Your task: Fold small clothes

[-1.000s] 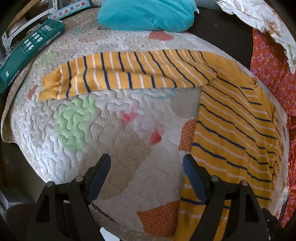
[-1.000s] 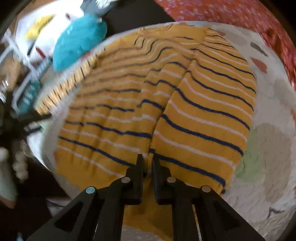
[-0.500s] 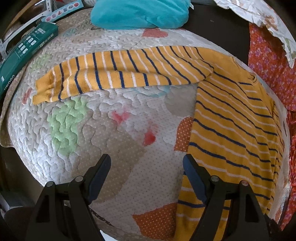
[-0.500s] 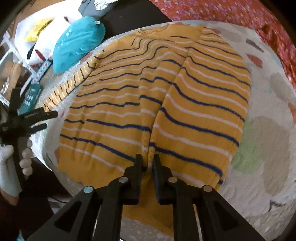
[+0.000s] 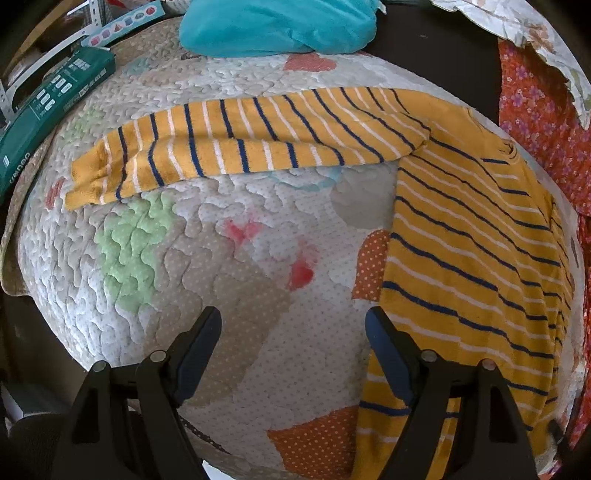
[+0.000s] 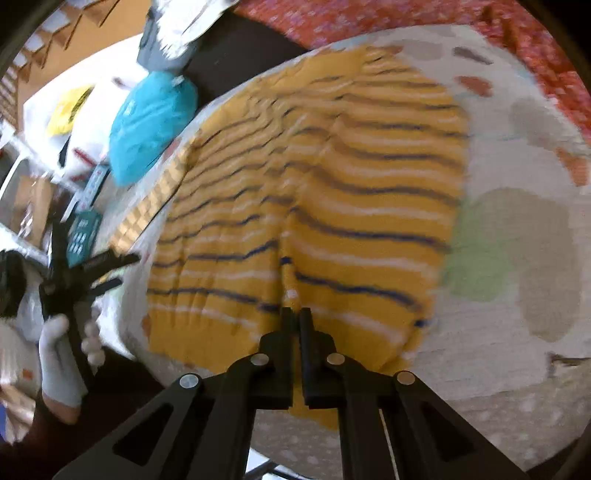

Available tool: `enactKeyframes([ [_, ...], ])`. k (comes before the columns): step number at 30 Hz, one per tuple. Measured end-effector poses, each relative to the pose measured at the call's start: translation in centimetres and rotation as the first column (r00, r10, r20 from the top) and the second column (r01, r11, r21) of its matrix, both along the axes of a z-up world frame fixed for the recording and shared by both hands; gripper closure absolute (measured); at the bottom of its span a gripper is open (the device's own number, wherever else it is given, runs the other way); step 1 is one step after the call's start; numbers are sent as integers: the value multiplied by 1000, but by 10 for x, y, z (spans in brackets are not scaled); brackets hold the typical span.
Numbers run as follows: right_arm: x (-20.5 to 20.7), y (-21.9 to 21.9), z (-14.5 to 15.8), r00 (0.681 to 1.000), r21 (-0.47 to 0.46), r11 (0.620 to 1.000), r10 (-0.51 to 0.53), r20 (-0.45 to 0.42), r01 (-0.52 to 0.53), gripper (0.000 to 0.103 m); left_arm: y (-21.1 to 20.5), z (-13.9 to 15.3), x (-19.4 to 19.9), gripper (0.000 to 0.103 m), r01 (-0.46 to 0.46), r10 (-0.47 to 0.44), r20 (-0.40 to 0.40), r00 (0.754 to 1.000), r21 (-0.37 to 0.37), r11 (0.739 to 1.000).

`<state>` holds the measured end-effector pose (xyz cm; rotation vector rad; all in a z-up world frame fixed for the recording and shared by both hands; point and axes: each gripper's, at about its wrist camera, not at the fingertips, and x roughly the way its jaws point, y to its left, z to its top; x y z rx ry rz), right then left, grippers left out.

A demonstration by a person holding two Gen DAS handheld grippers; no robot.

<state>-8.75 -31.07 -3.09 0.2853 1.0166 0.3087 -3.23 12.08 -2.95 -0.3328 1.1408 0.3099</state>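
1. nearest the lens, the right gripper (image 6: 294, 314) is pinching a fold of the striped yellow jumper (image 6: 332, 192) close to its hem, jaws drawn almost together on the knit; judging by the ridge running up the cloth from the tips, the grip is there to drag the right half of the garment over.

2. the left gripper (image 5: 293, 321) is hanging with its jaws wide and nothing between them, over bare quilted mat (image 5: 236, 266) just beside the jumper's left edge, probably waiting for its turn.

3. in the right wrist view, a gloved hand (image 6: 59, 354) is holding that left tool at the mat's near-left edge, clear of the cloth.

4. the jumper's body is lying flat on the right half of the mat, one side already doubled onto the other, so the fold looks partly made.

5. further back, the sleeve (image 5: 236, 147) is stretching out leftward across the mat, not yet folded in; it seems the next piece to bring over the body.

6. beyond the mat, a teal cushion (image 5: 280, 26) is resting at the far edge, with a green box (image 5: 48, 110) at the left and a red floral cloth (image 5: 543, 122) along the right, all outside the folding area.

7. the right wrist view is blurring, so the hem's exact lie under the tips is hard to make out.
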Motion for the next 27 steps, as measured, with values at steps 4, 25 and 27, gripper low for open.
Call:
enactKeyframes([
  [4, 16, -70, 23, 973, -188, 955, -221, 69, 230, 101, 2, -2, 0, 23, -6, 6, -11, 1000, -3, 1000],
  [25, -5, -49, -28, 968, 105, 971, -196, -156, 213, 50, -19, -22, -24, 23, 177, -189, -54, 980, -181, 967],
  [27, -3, -42, -37, 972, 124, 975, -163, -171, 186, 50, -24, -25, -31, 23, 191, -207, -54, 977, -219, 957],
])
